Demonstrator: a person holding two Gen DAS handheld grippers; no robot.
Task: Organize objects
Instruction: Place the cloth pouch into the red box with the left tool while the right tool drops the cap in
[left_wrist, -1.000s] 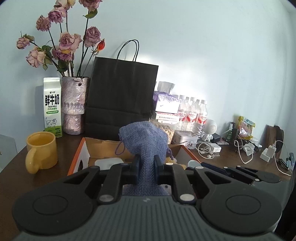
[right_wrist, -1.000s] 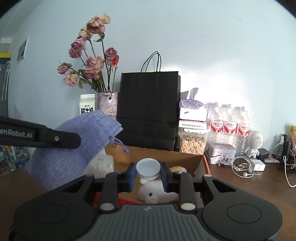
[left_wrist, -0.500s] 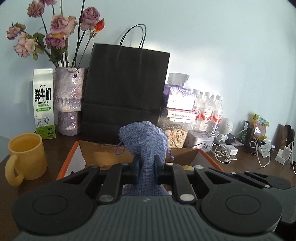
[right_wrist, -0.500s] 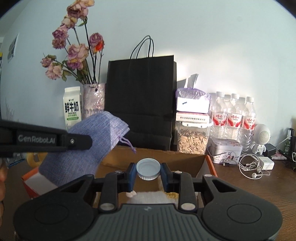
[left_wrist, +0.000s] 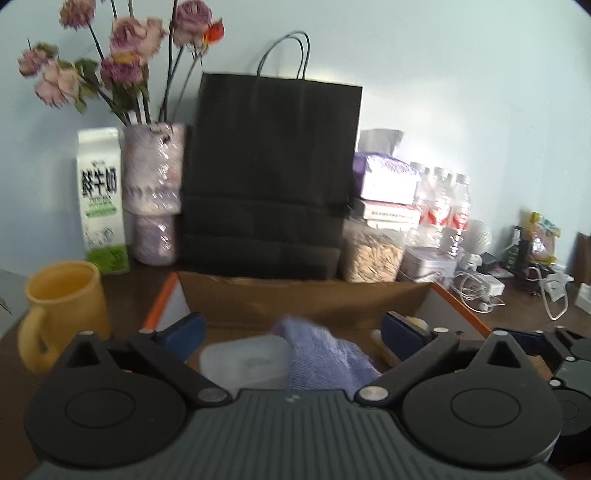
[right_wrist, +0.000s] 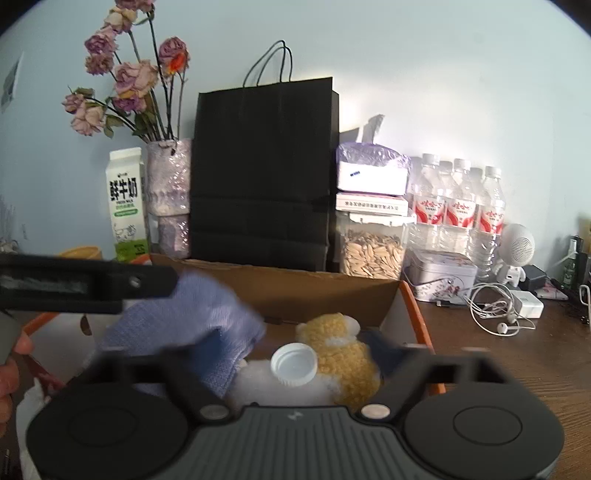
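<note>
Release on both sides marks the change from half a second ago: the left gripper (left_wrist: 291, 328), then clamped on the purple pouch (left_wrist: 325, 362), now stands with its fingers wide apart, and the right gripper (right_wrist: 295, 363), then pinching the white bottle cap (right_wrist: 294, 364), has spread as well. The pouch, held upright above the box before, now sits blurred and slumped low between the left gripper's blue pads (left_wrist: 183, 328), touching neither.

That pouch is coarse woven cloth, soft and creased. Beside it lies a frosted, rounded plastic case (left_wrist: 245, 363). Both are inside the cardboard box (left_wrist: 295, 302), brown within and orange along its rim. In the right wrist view the cap is ridged, round and hard, resting on a white fluffy toy (right_wrist: 280, 387) between the parted fingers, free of both; a curly yellow plush (right_wrist: 340, 358) presses against it.

Behind the box, on the dark wooden bench (right_wrist: 517, 354), stand a matte black paper bag (left_wrist: 271, 177), a milk carton (left_wrist: 101, 195) and a glossy yellow mug (left_wrist: 62, 310).
</note>
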